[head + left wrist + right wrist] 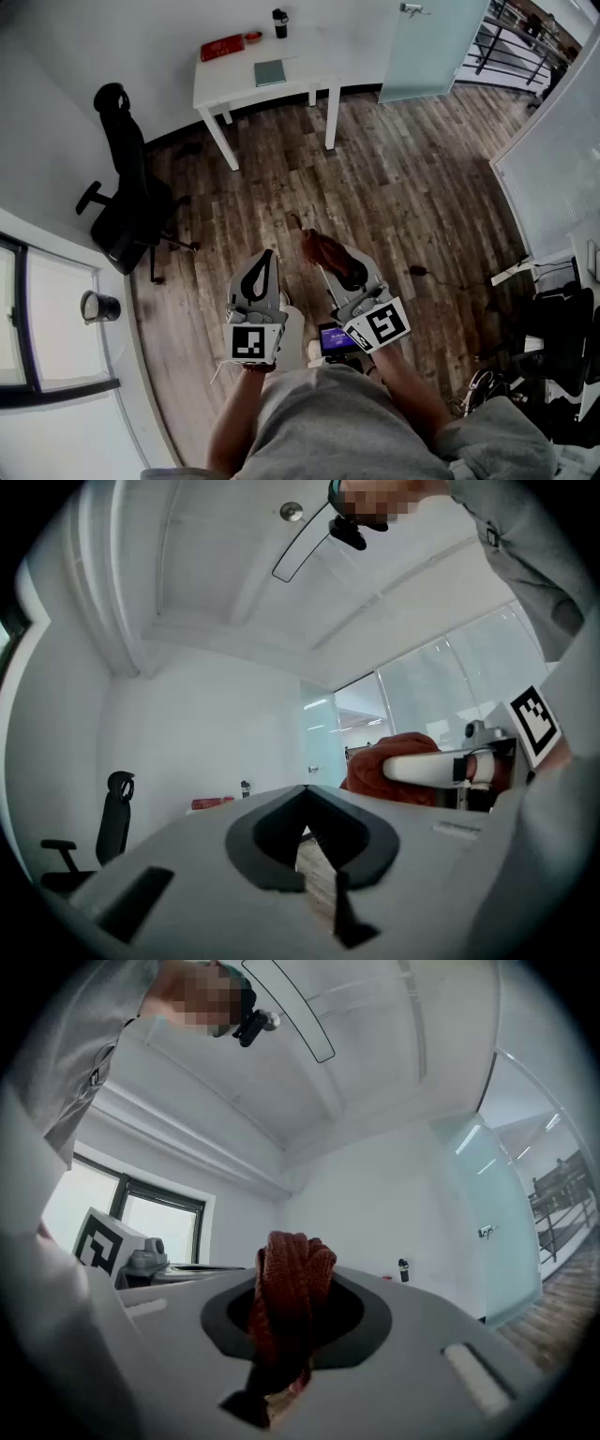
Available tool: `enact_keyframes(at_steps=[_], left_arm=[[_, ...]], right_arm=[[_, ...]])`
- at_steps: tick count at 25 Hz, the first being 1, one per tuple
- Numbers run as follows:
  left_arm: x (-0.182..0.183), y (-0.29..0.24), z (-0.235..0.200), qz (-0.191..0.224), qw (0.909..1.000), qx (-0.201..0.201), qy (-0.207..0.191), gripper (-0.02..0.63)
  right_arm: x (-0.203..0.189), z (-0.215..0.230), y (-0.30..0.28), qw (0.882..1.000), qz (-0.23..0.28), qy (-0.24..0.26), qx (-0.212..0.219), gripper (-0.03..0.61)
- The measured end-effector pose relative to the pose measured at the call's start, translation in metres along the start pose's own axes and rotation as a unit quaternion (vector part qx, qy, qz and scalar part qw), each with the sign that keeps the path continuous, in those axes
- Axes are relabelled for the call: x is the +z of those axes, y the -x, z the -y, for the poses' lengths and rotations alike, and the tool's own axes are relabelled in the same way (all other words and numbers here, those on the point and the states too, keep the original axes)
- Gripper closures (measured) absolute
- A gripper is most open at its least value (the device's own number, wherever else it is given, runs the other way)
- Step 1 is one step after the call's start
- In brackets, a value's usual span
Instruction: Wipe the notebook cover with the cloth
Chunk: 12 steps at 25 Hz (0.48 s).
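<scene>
Grips a bunched, ribbed rust-red cloth [286, 1302] in the right tool [292, 1274], folds pointing far. Holds the left tool [305, 789] shut, empty. Well apart from the notebook [270, 72]: flat grey-green rectangle on the far white worktop [230, 84], long axis near-to-far.

Head view: even, diffuse daylight, no hard glare. The white rectangular table [246, 80] throws a soft shadow onto the brown wood-plank floor [403, 178], and the walls bow outward toward the frame edges. Both gripper views: circular fisheye field, black vignette in the corners, strong edge curvature, near foreground soft. Right gripper view: dark-framed window [164, 1227] blown out to white; rust-red knitted cloth [286, 1297] fairly sharp, its lower folds in shadow. Left gripper view: frosted glass wall panels [450, 686] bright and washed out.
</scene>
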<state>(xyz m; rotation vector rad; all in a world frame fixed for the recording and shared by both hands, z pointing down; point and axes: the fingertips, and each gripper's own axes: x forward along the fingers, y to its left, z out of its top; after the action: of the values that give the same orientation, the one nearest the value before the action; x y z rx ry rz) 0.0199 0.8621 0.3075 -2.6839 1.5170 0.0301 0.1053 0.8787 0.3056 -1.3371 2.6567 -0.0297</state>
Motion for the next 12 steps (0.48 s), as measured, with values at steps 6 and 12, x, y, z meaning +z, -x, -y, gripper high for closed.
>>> enact_keyframes(at_steps=[6, 12], left_arm=[[-0.013, -0.063, -0.042, 0.006, 0.9999, -0.015, 0.001, 0.626], [-0.012, -0.151, -0.103, 0.018, 0.9991, -0.037, 0.007, 0.626]], right_arm=[[-0.009, 0.035, -0.061, 1.0, -0.002, 0.008, 0.01, 0.489], [-0.007, 0.088, -0.147, 1.0, -0.018, 0.023, -0.004, 0.489]])
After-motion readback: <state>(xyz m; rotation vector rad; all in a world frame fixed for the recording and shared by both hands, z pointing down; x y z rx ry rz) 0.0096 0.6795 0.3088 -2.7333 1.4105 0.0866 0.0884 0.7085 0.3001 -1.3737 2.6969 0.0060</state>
